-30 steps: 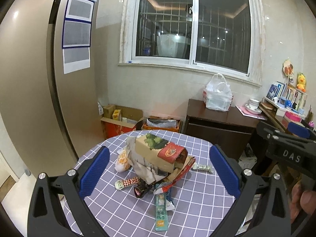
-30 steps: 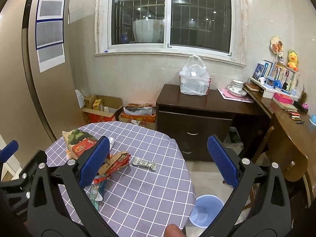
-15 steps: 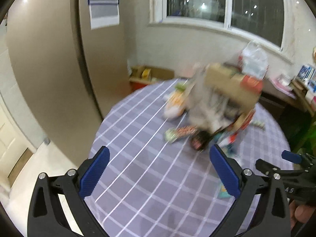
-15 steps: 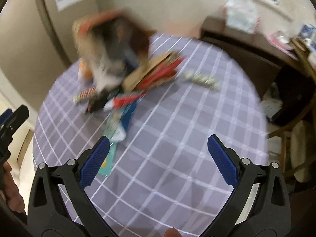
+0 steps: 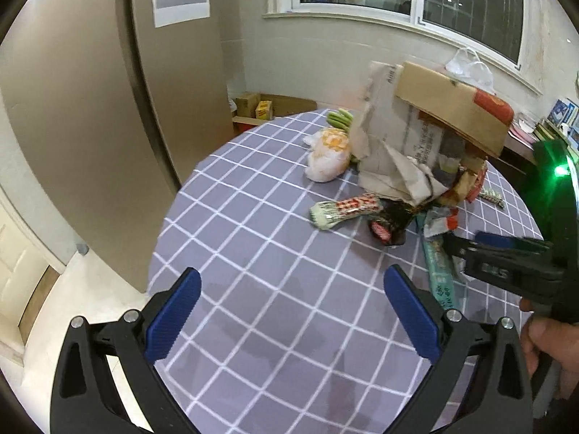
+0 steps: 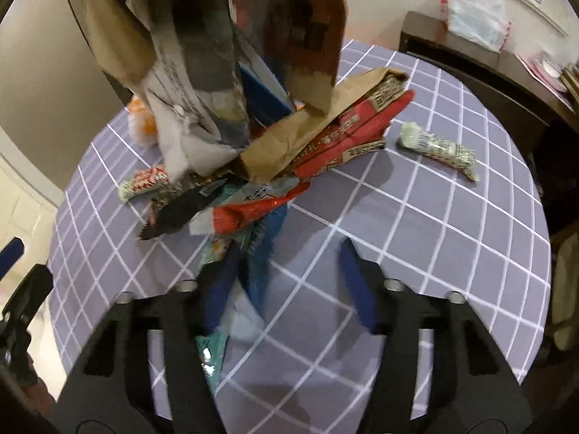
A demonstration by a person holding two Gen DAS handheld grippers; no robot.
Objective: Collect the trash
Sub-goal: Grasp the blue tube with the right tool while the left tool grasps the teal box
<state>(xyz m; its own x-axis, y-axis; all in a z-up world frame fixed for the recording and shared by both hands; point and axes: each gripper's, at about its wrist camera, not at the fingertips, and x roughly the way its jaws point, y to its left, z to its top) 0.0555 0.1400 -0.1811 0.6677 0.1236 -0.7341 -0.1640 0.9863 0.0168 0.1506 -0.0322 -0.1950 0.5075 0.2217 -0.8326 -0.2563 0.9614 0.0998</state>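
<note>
A heap of trash lies on the round table's purple checked cloth (image 5: 275,253): a cardboard box (image 5: 448,108) on crumpled newspaper (image 5: 391,144), a red wrapper (image 6: 347,137), a black wrapper (image 5: 391,224) and a red-and-white patterned wrapper (image 5: 343,209). A long teal wrapper (image 6: 258,275) juts out of the heap toward me. My right gripper (image 6: 289,249) hangs low over it, jaws closing. The wrapper lies between them by the left finger, and the pads do not press it. My left gripper (image 5: 293,289) stands open over bare cloth, short of the heap.
A small green-and-white wrapper (image 6: 438,148) lies alone to the right of the heap. A white bag with orange print (image 5: 329,155) sits at the heap's far left. A tall beige cabinet (image 5: 108,108) stands left of the table, a dark sideboard (image 6: 470,68) behind it.
Both grippers have dropped toward the table and tipped downward, so the heap now looms close. The right gripper's jaws have narrowed from wide open around the teal wrapper.
</note>
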